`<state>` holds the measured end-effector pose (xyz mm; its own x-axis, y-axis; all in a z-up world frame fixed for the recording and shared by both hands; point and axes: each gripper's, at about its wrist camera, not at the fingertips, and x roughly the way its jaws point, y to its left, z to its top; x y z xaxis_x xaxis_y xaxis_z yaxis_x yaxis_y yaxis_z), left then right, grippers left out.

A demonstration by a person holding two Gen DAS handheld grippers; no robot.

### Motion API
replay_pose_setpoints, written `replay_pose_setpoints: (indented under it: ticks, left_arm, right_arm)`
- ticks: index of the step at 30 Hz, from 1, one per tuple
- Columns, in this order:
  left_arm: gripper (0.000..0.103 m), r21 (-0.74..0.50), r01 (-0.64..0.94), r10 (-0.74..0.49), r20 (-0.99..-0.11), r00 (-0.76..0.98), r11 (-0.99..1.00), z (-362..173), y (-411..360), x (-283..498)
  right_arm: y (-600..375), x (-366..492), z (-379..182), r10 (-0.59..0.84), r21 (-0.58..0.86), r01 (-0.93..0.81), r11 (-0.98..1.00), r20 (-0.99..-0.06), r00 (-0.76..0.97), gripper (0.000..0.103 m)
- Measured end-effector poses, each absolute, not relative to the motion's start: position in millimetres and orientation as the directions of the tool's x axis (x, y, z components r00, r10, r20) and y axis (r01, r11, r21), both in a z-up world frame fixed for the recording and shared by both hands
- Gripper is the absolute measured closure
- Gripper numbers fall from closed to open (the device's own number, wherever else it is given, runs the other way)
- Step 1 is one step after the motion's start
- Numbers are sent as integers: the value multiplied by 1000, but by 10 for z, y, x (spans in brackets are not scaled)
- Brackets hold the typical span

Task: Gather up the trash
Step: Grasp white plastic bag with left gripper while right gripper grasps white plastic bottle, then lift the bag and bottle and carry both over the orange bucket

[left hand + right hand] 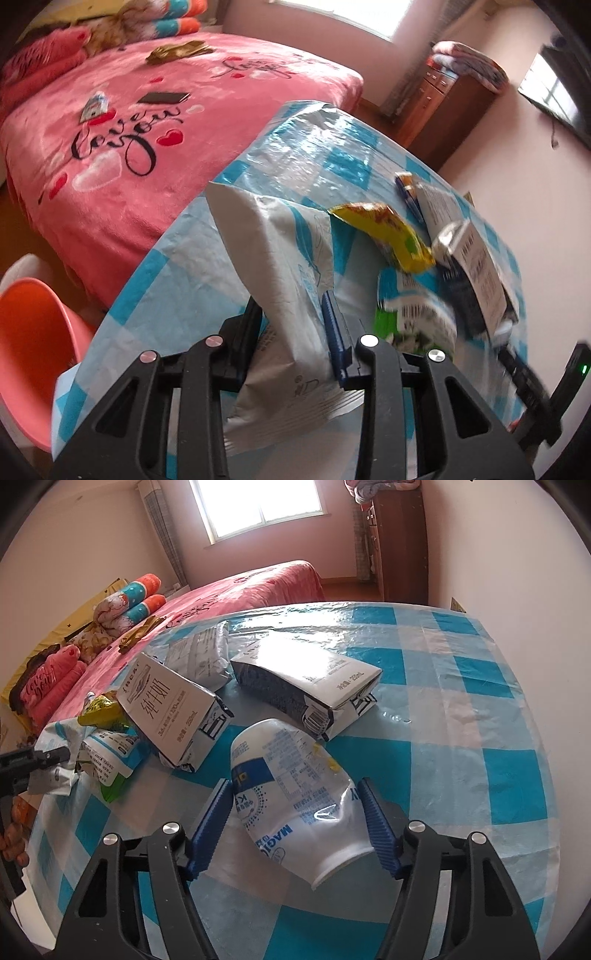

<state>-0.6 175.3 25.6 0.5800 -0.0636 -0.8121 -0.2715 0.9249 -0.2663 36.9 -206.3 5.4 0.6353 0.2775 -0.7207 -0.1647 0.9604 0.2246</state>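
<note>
Left gripper [295, 325] was seen clamped on a limp white wrapper [280, 266], raised over the checked table [177, 251]; right gripper [295, 823] pinched a dented plastic bottle [295, 794] mid-body. Both judged light, crushable, slippery.

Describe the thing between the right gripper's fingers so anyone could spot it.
On the blue-checked tablecloth, nearest the right gripper, lies a crushed white plastic bottle on its side. Unlike the boxy milk cartons behind it, it is rounded, with blue print.

cartons [173, 705] crowd left, tablecloth [461, 738] right clear
</note>
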Motion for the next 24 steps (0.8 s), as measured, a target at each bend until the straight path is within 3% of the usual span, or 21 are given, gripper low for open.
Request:
replay_pose_setpoints:
  ticks: [24]
  left_arm:
    - [68,-275,-110,-159,-789,593,955,305,1682,-770]
  right_arm:
    - [-1769,165,20,139,45,-161,986,-758,638,37]
